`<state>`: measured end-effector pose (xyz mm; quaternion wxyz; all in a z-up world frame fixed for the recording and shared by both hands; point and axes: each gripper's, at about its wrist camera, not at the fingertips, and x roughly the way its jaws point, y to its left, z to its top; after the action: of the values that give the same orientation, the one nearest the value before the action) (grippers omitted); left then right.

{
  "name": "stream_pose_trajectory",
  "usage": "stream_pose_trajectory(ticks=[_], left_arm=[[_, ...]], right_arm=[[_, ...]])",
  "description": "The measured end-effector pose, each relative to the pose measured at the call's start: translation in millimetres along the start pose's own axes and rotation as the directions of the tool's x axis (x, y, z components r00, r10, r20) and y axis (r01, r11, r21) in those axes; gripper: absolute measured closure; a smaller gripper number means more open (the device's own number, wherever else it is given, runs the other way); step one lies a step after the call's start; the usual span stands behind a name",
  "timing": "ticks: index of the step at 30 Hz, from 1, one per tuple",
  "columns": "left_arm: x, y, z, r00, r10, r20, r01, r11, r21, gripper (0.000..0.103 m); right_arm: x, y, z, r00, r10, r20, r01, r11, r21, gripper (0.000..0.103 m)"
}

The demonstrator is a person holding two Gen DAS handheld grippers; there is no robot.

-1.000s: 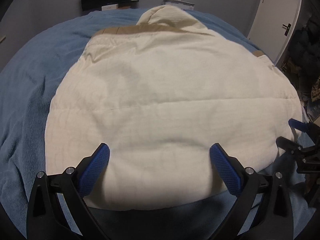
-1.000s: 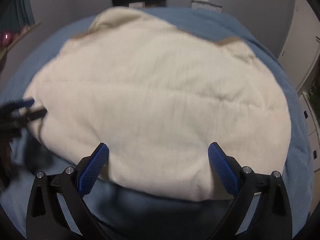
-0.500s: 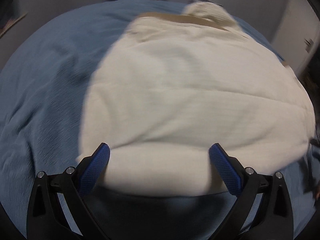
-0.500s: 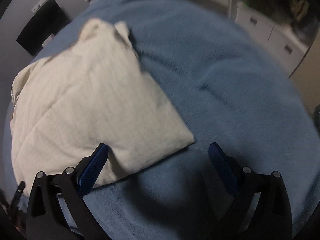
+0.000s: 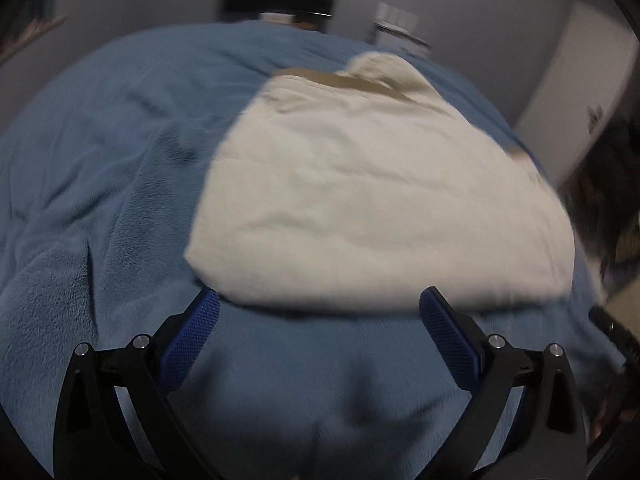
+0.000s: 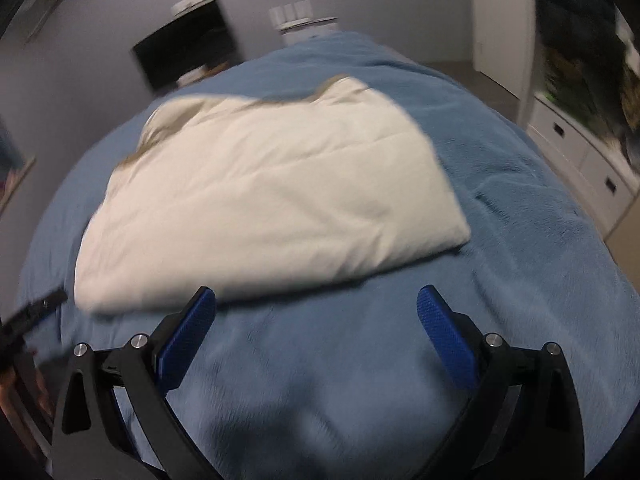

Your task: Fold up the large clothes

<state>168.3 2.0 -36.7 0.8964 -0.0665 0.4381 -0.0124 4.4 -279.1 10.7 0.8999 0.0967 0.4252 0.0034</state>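
Note:
A cream quilted garment (image 5: 380, 200) with a tan lining strip at its far edge lies folded in a thick pad on a blue fleece blanket (image 5: 100, 200). It also shows in the right wrist view (image 6: 272, 200). My left gripper (image 5: 318, 328) is open and empty, just short of the garment's near edge. My right gripper (image 6: 316, 328) is open and empty, also just short of the near edge. Part of the left gripper (image 6: 32, 312) shows at the left edge of the right wrist view.
The blue blanket (image 6: 520, 240) covers a bed. A dark screen (image 6: 188, 52) and a white router (image 6: 296, 16) stand by the far wall. A white door (image 6: 504, 20) and white drawers (image 6: 592, 168) are at the right.
Both grippers have pulled back from over the garment, so bare blanket now lies between the fingers. The right wrist view has swung back toward the garment.

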Motion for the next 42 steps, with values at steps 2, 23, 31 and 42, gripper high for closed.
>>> stream_pose_trajectory(ticks=[2, 23, 31, 42], left_arm=[[0.0, -21.3, -15.6, 0.999, 0.022, -0.047, -0.018, 0.996, 0.090, 0.007], [-5.6, -49.3, -63.6, 0.997, 0.075, -0.031, -0.068, 0.983, 0.168, 0.007], [-5.4, -46.5, -62.3, 0.997, 0.065, -0.035, -0.059, 0.986, 0.153, 0.007], [-4.4, -45.0, -62.1, 0.997, 0.062, -0.041, -0.055, 0.988, 0.148, 0.007]], right_arm=[[-3.6, 11.6, -13.0, 1.000, 0.003, -0.020, -0.004, 0.999, -0.040, 0.008], [-0.5, 20.6, -48.9, 0.997, -0.080, -0.011, 0.078, 0.989, -0.127, 0.008], [1.0, 19.2, -48.9, 0.997, -0.074, -0.023, 0.071, 0.990, -0.122, 0.008], [1.4, 19.9, -49.5, 0.997, -0.075, -0.023, 0.072, 0.990, -0.122, 0.008]])
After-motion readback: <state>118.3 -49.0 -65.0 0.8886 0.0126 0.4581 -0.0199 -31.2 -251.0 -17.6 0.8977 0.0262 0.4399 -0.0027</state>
